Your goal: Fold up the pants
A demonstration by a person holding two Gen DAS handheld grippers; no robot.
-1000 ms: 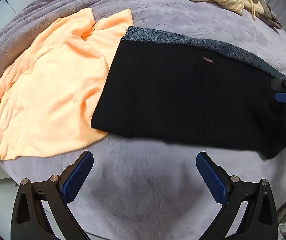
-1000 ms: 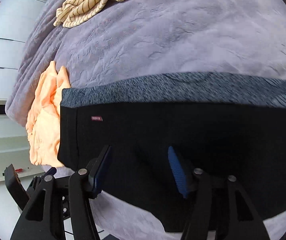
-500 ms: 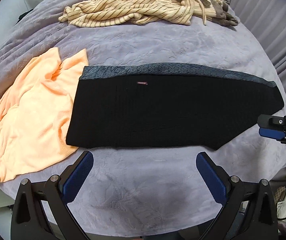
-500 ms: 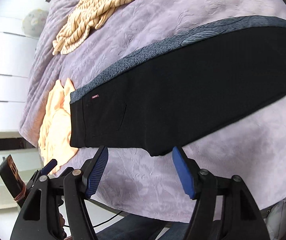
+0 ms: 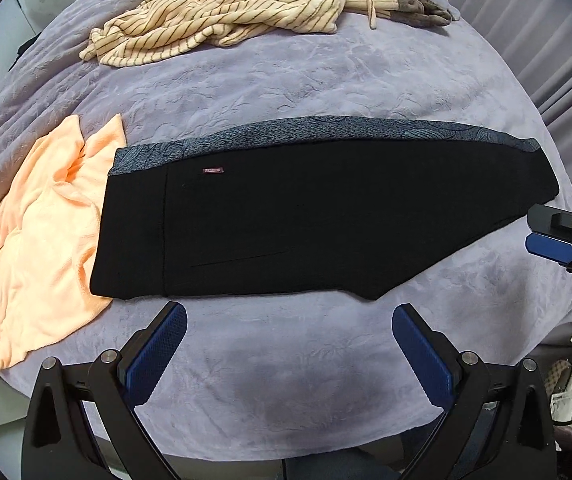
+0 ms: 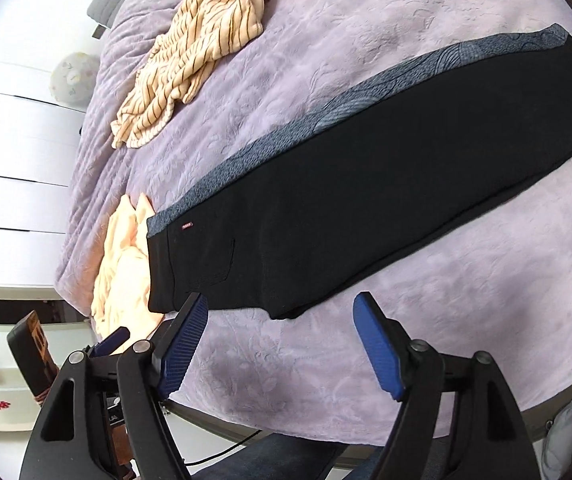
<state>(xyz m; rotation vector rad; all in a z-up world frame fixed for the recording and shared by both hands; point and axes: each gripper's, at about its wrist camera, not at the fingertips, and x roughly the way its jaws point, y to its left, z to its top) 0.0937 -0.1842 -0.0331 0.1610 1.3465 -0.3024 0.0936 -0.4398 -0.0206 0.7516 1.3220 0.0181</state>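
Plainly, the left gripper (image 5: 289, 354) at the bottom of its frame stands with its blue-padded fingers spread wide and nothing between them, held back over bare bedcover, probably so the whole garment stays in sight before a grasp. The right gripper (image 6: 280, 342) is likewise spread and empty at the bottom of its own frame, nearest the crotch corner. Just above both lie the black pants with a grey patterned side stripe (image 5: 305, 220), one leg stacked on the other, flat across the frame's middle, waistband at the left; that lengthwise fold looks done, leaving the crosswise fold. Their waistband overlaps a crumpled peach fleece cloth (image 5: 34, 240) at the left edge. Well apart, at upper centre, a cream striped garment (image 5: 226, 16) sits bunched on the lilac embossed bedcover (image 5: 325, 80).
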